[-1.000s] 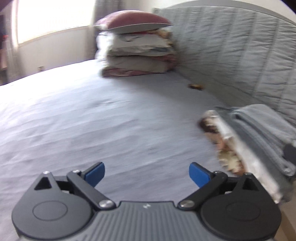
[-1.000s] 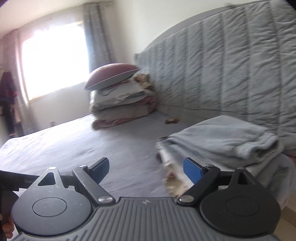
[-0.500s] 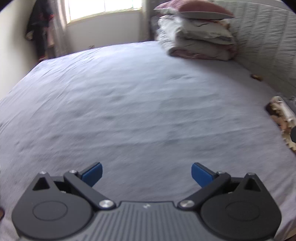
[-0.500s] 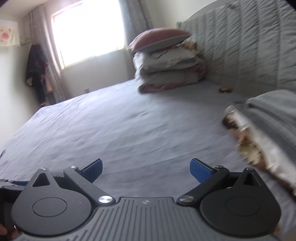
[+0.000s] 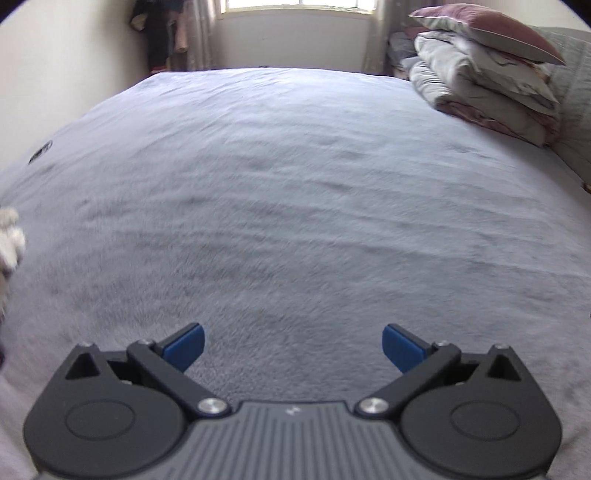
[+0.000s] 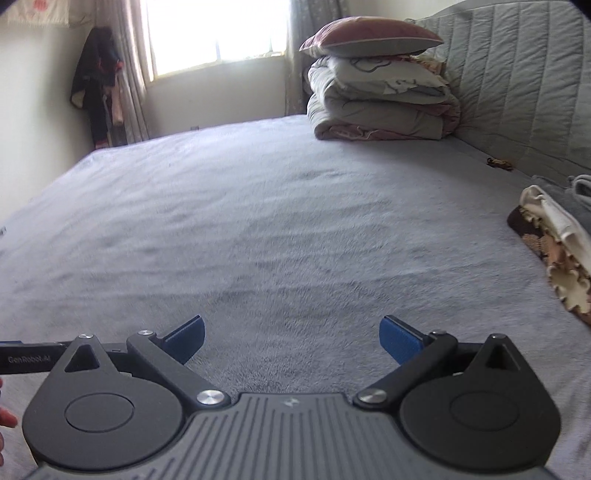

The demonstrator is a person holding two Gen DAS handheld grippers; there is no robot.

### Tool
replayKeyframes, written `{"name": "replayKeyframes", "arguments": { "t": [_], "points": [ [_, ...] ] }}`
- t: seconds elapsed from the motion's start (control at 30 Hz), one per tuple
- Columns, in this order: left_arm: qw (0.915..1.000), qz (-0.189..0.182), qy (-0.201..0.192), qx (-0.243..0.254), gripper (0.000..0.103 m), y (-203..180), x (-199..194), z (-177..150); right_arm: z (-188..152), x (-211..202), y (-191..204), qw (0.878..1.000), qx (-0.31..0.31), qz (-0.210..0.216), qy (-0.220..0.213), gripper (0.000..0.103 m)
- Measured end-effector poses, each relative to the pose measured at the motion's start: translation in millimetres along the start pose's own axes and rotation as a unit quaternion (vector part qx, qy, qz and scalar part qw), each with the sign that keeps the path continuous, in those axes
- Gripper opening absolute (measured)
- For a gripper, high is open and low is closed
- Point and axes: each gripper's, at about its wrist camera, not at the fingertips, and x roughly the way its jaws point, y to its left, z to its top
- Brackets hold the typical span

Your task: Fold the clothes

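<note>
Bedroom, grey fleecy bed cover (image 6: 295, 221) fills both views; left gripper (image 5: 291, 345) has jaws spread wide, nothing between the blue pads, pitched down over bare cover; right gripper (image 6: 290, 338) likewise at full spread and empty, also angled at the bed, looks ready to pick up the next garment. Outward: folded clothes stack (image 6: 554, 236) at right edge of the right view, beside the quilted headboard (image 6: 517, 85), probably finished pieces parked clear of the working area. Whitish fabric scrap (image 5: 9, 236) at far left edge of the left view, maybe the next item, too cropped to tell. Bedding pile with pillow (image 6: 376, 85) far corner, window (image 6: 218, 33) behind
</note>
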Motion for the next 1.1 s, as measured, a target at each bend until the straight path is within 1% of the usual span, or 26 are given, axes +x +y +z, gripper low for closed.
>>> {"name": "replayKeyframes", "arguments": {
  "t": [0.07,0.13,0.23,0.33,0.4,0.43,0.5,1.1],
  "points": [
    [1.0000,0.001,0.003,-0.006,0.103,3,15,-7,-8,13,4,1.000,-0.004,-0.002,0.004,0.103],
    [0.9999,0.004,-0.003,-0.013,0.103,6,25,-11,-15,27,7,1.000,-0.007,-0.004,0.008,0.103],
    [0.9994,0.007,-0.033,-0.009,0.103,4,35,-11,-23,46,14,1.000,-0.021,-0.007,0.001,0.103],
    [0.9978,0.009,-0.064,-0.008,0.103,1,43,-12,-30,58,16,1.000,-0.020,-0.001,-0.016,0.103],
    [0.9973,0.007,-0.072,-0.013,0.103,1,48,-12,-36,67,15,1.000,-0.015,0.003,-0.021,0.103],
    [0.9971,0.008,-0.074,-0.012,0.103,-1,48,-12,-39,73,15,1.000,-0.011,0.002,-0.013,0.103],
    [0.9969,0.009,-0.077,-0.012,0.103,-2,48,-13,-40,80,14,1.000,-0.008,0.002,0.004,0.103],
    [0.9967,0.007,-0.078,-0.022,0.103,-1,52,-14,-42,84,20,1.000,-0.023,-0.010,0.010,0.103]
  ]
}}
